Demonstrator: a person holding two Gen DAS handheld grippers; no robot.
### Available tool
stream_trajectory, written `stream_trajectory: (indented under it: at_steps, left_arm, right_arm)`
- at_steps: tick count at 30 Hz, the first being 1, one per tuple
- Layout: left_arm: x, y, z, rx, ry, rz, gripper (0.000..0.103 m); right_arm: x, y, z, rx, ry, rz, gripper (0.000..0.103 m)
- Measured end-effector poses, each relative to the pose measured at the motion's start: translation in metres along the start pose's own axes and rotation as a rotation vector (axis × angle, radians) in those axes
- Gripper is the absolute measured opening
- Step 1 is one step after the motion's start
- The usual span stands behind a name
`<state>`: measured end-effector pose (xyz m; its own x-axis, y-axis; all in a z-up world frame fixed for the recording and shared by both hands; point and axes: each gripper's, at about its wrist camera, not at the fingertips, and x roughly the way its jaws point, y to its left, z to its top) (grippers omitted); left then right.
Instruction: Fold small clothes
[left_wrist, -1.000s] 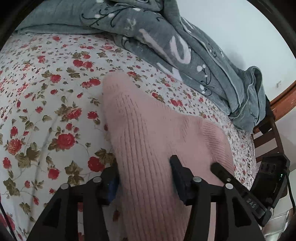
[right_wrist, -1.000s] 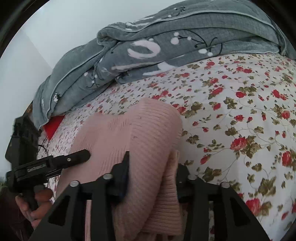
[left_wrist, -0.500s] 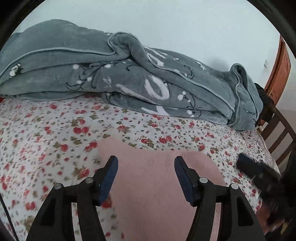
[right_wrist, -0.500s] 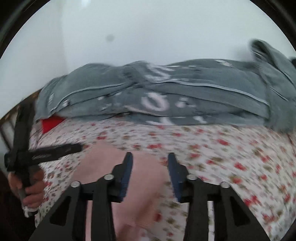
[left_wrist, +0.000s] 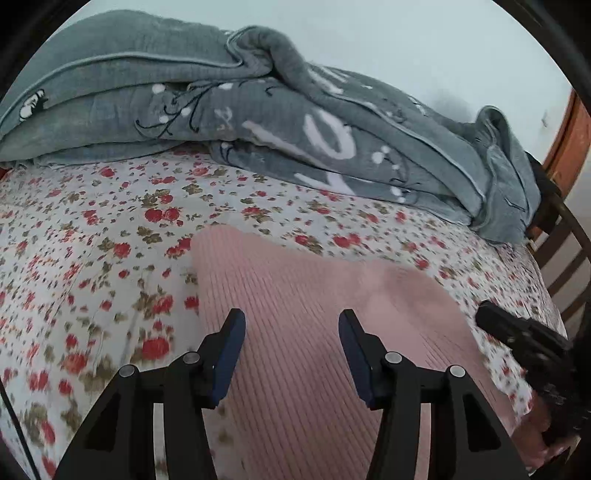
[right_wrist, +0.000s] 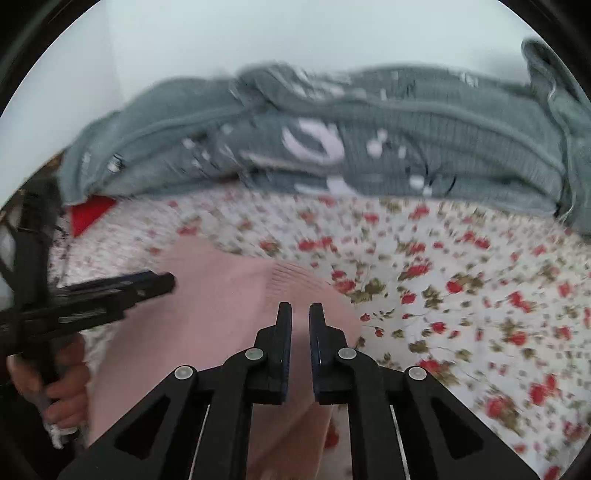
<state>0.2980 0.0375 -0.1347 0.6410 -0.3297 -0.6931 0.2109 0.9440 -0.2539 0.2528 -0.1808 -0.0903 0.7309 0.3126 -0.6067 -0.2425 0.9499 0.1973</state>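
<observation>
Fold just laid: pink ribbed knit garment (left_wrist: 314, 332) lay flat on the floral-print bed sheet (left_wrist: 92, 240), left tool (left_wrist: 291, 354) open and empty above it, right tool (right_wrist: 300, 347) just closed to nearly shut, gripping nothing; next likely needs a fresh edge grasp.

Pink ribbed knit garment (left_wrist: 314, 332) lies flat on the bed, folded, filling lower centre of the left wrist view; ribs run lengthwise toward the bottom edge. In the right wrist view it occupies lower left (right_wrist: 207, 332), finer-ribbed band at its upper right edge.
</observation>
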Motion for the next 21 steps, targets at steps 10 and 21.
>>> stream_trajectory:
  at_steps: [10,21]
  left_arm:
    - [-0.041,-0.030,-0.078,0.185,-0.057,0.060,0.063]
    - [-0.076,-0.045,-0.097,0.149,-0.052,-0.041,0.061]
  right_arm:
    - [-0.007,0.041,-0.081,-0.213,-0.035,-0.080,0.018]
    - [-0.066,0.020,-0.082,-0.054,-0.111,-0.007,0.019]
